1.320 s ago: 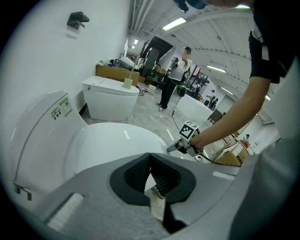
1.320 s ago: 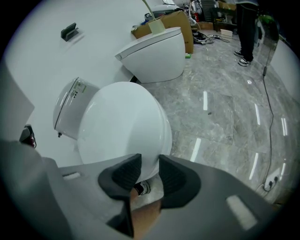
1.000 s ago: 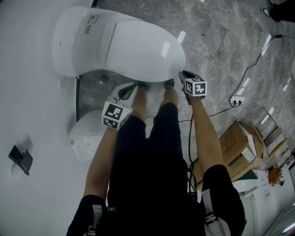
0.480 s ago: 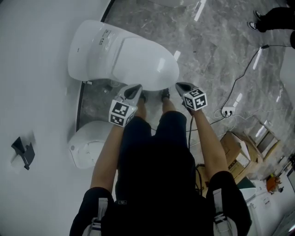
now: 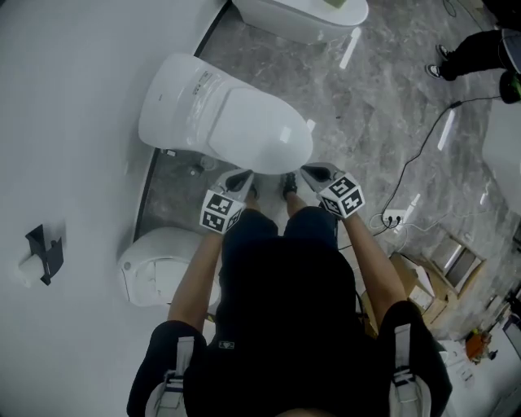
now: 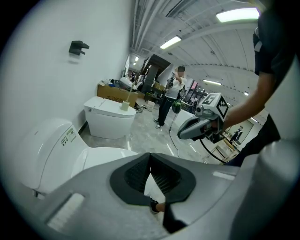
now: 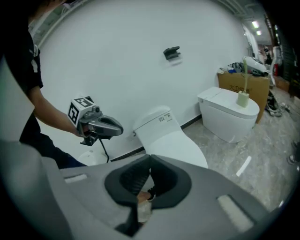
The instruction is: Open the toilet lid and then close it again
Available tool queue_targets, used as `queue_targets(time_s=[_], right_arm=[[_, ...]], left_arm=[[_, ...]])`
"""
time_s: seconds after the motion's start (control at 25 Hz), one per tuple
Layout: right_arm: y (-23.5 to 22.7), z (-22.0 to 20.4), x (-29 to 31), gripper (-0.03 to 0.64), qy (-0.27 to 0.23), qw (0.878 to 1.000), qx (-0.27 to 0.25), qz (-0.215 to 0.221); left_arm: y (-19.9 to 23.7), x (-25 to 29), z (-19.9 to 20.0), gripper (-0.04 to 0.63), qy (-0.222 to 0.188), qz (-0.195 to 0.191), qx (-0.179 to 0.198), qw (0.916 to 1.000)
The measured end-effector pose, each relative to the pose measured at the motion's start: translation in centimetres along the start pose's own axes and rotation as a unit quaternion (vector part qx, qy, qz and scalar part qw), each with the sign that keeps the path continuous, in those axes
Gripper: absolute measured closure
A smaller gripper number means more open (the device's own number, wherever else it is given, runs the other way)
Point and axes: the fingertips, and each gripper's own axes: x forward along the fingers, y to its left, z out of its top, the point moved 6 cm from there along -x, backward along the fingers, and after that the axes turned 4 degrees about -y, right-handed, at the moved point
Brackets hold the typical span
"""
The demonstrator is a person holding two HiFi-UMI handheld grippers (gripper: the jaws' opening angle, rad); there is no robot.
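The white toilet (image 5: pixel 232 122) stands against the wall with its lid (image 5: pixel 260 126) down flat. Both grippers hang in front of its bowl end, above the person's feet, touching nothing. My left gripper (image 5: pixel 242 176) is shut and empty; in the left gripper view its jaws (image 6: pixel 150 155) meet over the lid (image 6: pixel 105 157). My right gripper (image 5: pixel 308 170) is also shut and empty, and its jaws (image 7: pixel 150 158) point at the toilet (image 7: pixel 166 138). Each gripper shows in the other's view: the right gripper (image 6: pixel 199 127) and the left gripper (image 7: pixel 104 126).
A second toilet (image 5: pixel 301 15) stands further along the wall. A white round bin (image 5: pixel 163 265) sits left of my legs, with a black holder (image 5: pixel 42 251) on the wall. A cable and power strip (image 5: pixel 392 218) lie at the right, near boxes (image 5: pixel 444 261). A person (image 5: pixel 476 45) stands far right.
Both grippers have lifted up and back from the front edge of the lid. The head has risen, so the toilet looks smaller. The lid stays down.
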Motion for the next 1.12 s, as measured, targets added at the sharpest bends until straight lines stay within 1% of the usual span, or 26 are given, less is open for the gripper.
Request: queue_targets(time_s=[0.12, 0.2, 0.4, 0.52, 0.76, 0.92, 1.12], right_arm=[[1.7, 1.0, -0.8, 0.614, 0.009, 0.999, -0.039, 0.016], [2.4, 1.6, -1.3, 0.614, 0.006, 0.998, -0.056, 0.020], [3.3, 3.4, -2.8, 0.614, -0.015, 0.997, -0.074, 0.021], [3.4, 4.6, -3.7, 0.614, -0.028, 0.996, -0.087, 0.023], [3.1, 5.9, -5.1, 0.614, -0.024, 0.992, -0.122, 0.028], [2.6, 6.3, -5.8, 0.614, -0.031, 0.991, -0.128, 0.030], [2.2, 5.9, -6.7, 0.614, -0.037, 0.991, -0.120, 0.036]], left_arm=[[-0.8, -0.5, 1.1, 0.584, -0.021, 0.016, -0.009, 0.9996], [-1.5, -0.9, 1.8, 0.584, -0.032, 0.023, -0.010, 0.9992], [-3.1, -2.1, 3.2, 0.584, -0.048, 0.034, -0.002, 0.9983], [-3.7, -2.8, 3.6, 0.584, -0.053, 0.047, -0.003, 0.9975], [-4.7, -3.3, 4.7, 0.584, -0.069, 0.074, -0.007, 0.9949], [-5.3, -3.3, 5.2, 0.584, -0.078, 0.089, -0.012, 0.9930], [-6.8, -3.5, 4.8, 0.584, -0.075, 0.099, -0.023, 0.9920]])
